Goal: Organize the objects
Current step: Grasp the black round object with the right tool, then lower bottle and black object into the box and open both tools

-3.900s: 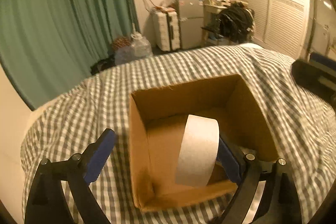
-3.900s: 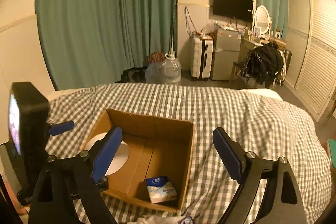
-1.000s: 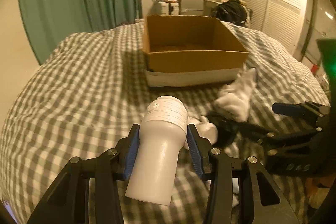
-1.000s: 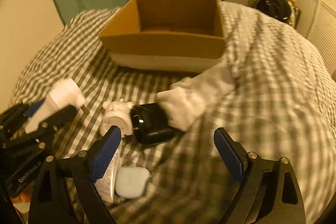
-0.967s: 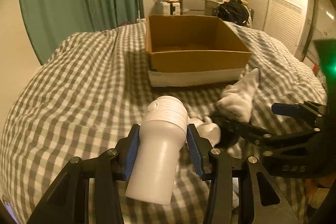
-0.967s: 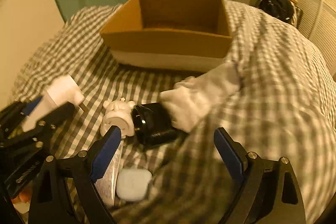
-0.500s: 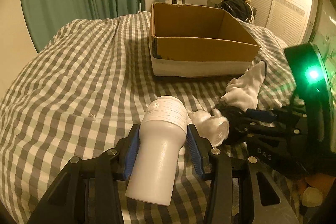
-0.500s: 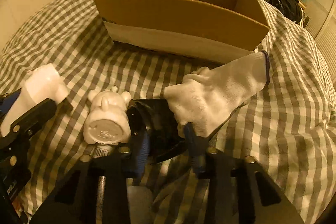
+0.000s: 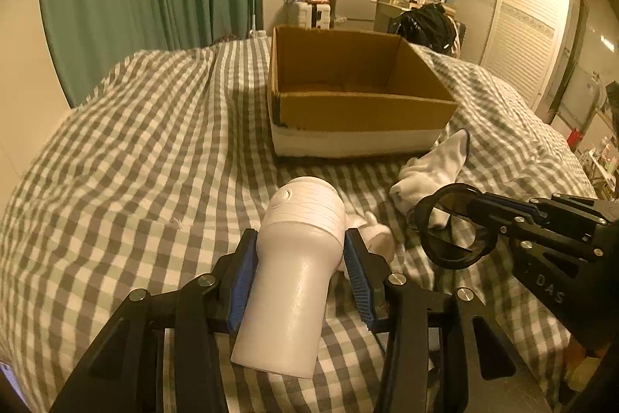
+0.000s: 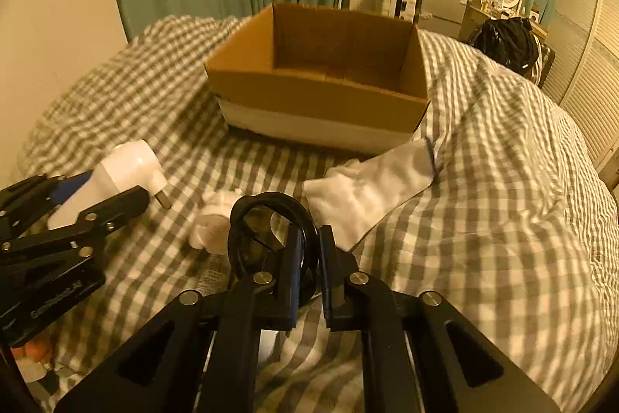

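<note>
So the cardboard box [image 10: 317,91] sits open on the bed [image 10: 503,219], straight ahead of both tongs. Left tongs [image 9: 300,268] pinch the white bottle [image 9: 296,277] lengthwise; right tongs [image 10: 309,260], just closed, nip the black ring [image 10: 247,219] by its rim, about equally near.

Your left wrist camera sits low and close behind its own fingers, looking forward and down across the checked bedspread [image 9: 147,149] toward the cardboard box [image 9: 359,111], curtains and wardrobe beyond. Your right wrist camera rides just behind its fingers too, angled down, facing that same box from slightly further right. Both views share the box, the white glove [image 10: 371,188] before it and the bedspread; each catches the other gripper at its edge, the left gripper [image 10: 112,192] low left, the right gripper [image 9: 479,211] low right.
</note>
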`<state>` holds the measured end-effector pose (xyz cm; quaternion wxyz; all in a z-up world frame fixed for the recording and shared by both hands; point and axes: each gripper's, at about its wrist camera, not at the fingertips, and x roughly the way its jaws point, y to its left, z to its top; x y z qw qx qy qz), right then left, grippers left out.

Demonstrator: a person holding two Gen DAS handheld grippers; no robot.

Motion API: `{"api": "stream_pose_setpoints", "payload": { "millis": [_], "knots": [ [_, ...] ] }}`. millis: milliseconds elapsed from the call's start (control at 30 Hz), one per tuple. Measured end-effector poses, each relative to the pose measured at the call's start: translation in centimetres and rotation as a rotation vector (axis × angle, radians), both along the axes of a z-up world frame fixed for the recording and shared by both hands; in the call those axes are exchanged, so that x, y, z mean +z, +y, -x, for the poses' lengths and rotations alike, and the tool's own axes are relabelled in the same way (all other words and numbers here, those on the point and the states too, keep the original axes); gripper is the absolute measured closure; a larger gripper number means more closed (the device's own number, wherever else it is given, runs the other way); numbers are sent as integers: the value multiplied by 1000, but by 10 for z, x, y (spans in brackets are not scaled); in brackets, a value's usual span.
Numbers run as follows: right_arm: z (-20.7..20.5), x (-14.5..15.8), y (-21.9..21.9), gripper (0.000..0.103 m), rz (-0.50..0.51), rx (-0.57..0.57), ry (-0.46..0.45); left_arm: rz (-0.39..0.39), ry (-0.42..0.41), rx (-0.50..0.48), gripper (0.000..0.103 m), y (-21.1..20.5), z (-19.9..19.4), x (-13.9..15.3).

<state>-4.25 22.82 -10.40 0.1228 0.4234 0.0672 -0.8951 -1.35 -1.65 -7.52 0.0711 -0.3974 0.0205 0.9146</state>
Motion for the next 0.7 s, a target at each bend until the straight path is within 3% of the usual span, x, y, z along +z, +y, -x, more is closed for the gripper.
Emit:
{"api": "stream_pose_setpoints", "payload": {
  "millis": [267, 700],
  "knots": [
    [-7, 48, 4, 95, 10, 11, 95, -21, 38, -31, 58, 7, 7, 30],
    [28, 129, 5, 95, 6, 57, 259, -22, 165, -62, 58, 18, 60, 97]
  ]
}}
